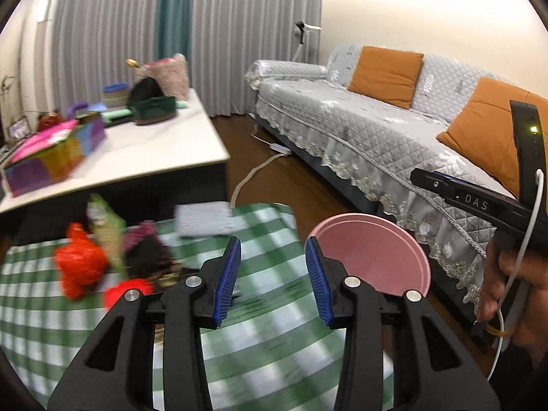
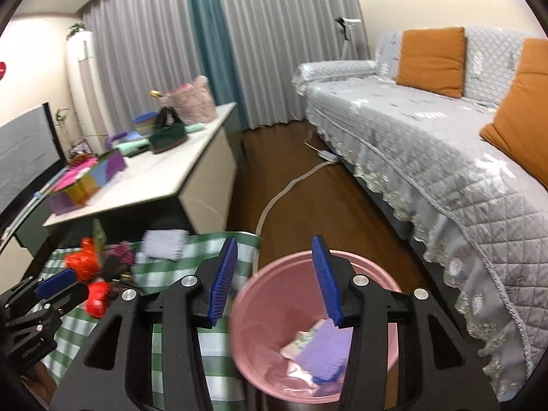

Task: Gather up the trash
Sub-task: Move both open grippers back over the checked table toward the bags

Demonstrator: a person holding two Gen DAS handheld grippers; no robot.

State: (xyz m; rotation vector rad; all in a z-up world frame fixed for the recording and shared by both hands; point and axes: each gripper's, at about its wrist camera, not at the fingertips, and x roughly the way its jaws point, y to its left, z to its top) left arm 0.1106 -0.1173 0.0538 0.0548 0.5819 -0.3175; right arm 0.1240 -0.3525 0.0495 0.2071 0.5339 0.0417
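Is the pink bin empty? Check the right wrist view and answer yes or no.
No: the pink bin already holds a purple textured piece and pale wrappers at its bottom.

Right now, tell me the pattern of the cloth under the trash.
Green and white check tablecloth, clearest in the left wrist view.

Grey-covered sofa (image 2: 428,144) along the right wall. Two orange cushions (image 2: 432,60) against its back. White power strip (image 2: 327,155) on the wood floor at its foot. Pleated curtains (image 2: 274,41) beyond its far end. White cabinet (image 2: 164,178) across the floor from it, bearing a colourful box (image 2: 87,179).
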